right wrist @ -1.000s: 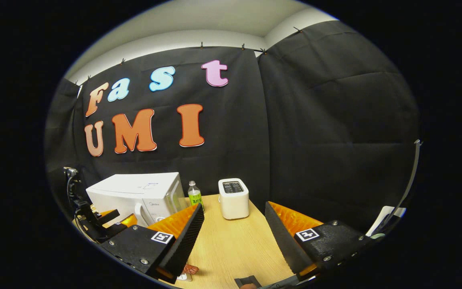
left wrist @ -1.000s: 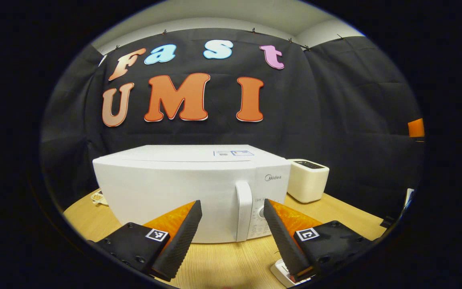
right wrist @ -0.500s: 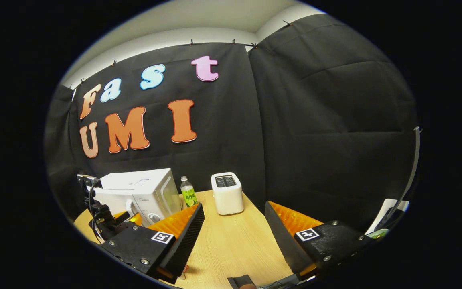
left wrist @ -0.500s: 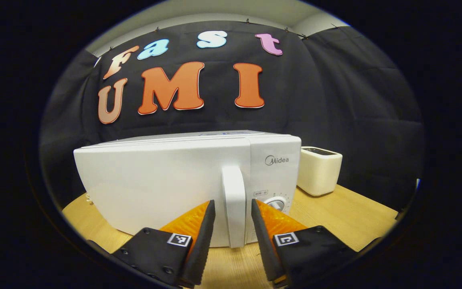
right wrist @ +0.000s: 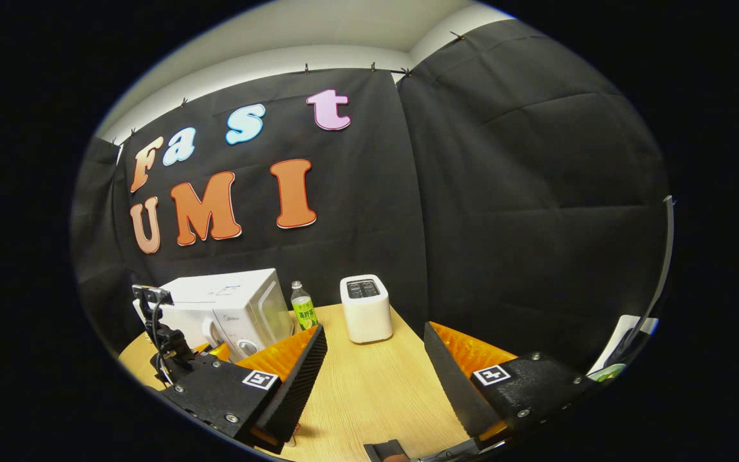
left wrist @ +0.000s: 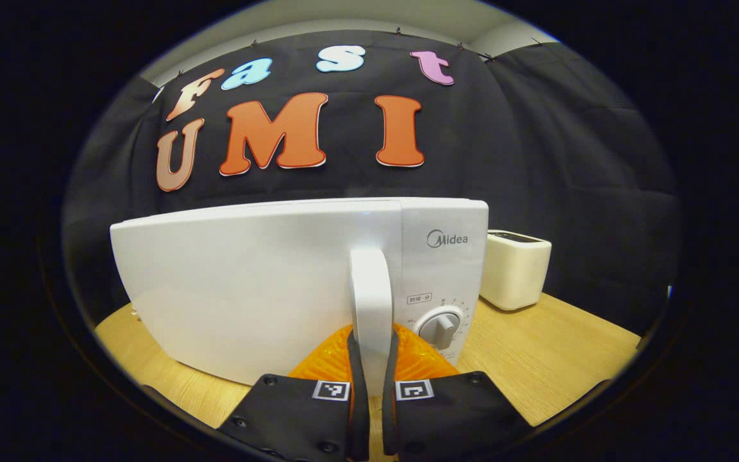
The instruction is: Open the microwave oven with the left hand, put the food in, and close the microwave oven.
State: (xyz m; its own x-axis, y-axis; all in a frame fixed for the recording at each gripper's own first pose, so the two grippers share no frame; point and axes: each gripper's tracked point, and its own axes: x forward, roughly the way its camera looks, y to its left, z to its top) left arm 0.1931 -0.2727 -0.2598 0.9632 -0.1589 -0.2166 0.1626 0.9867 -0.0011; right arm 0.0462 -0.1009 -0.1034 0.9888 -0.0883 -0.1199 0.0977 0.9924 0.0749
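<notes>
The left gripper point(left wrist: 370, 359) clamps the handle point(left wrist: 371, 301) of the microwave oven point(left wrist: 267, 282), whose door seems shut; the right gripper point(right wrist: 374, 366) hangs spread above the worktop point(right wrist: 369, 385).

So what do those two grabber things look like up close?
Each has two wedge-shaped fingers, ridged on the inside, on black blocks with screws. Every block carries a small black-and-white square marker. The left gripper and the right gripper look alike. A dark cable loops behind the left one.

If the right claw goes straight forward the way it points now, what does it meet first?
Probably the bare table first, since the open right claw points slightly down; beyond that, perhaps the toaster. Depth is unclear.
</notes>
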